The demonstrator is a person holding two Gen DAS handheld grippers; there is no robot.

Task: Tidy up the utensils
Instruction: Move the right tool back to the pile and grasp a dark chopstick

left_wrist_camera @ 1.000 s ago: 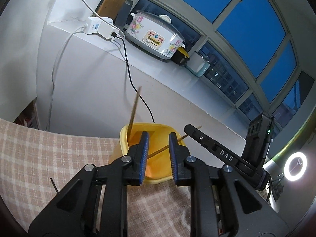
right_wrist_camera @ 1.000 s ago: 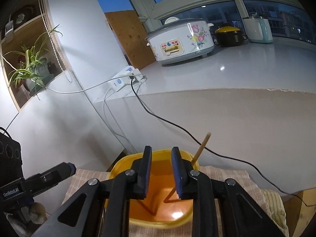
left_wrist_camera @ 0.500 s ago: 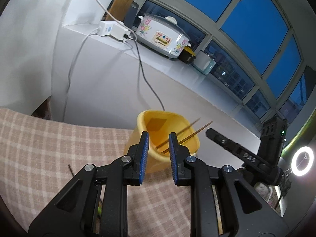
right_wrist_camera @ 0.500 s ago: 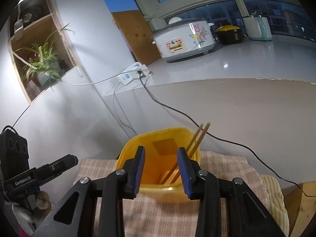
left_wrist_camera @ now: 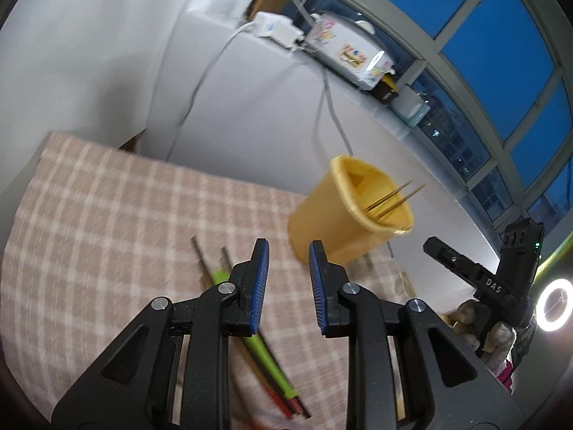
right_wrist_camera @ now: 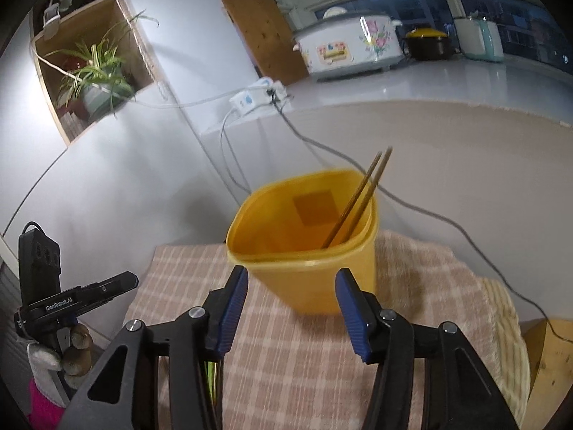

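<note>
Cloth [left_wrist_camera: 107, 215] covered the table, with bare room to its left edge. Cup [right_wrist_camera: 304, 243] stood near the far edge, two chopsticks [right_wrist_camera: 358, 197] inside. Right gripper [right_wrist_camera: 292, 308] was opening, empty. Left gripper [left_wrist_camera: 286, 276] stood narrow, empty, above the pens [left_wrist_camera: 265, 354].

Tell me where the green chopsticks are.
In the left wrist view the green chopsticks lie on the checked cloth, under the left claw, near the yellow holder.
</note>
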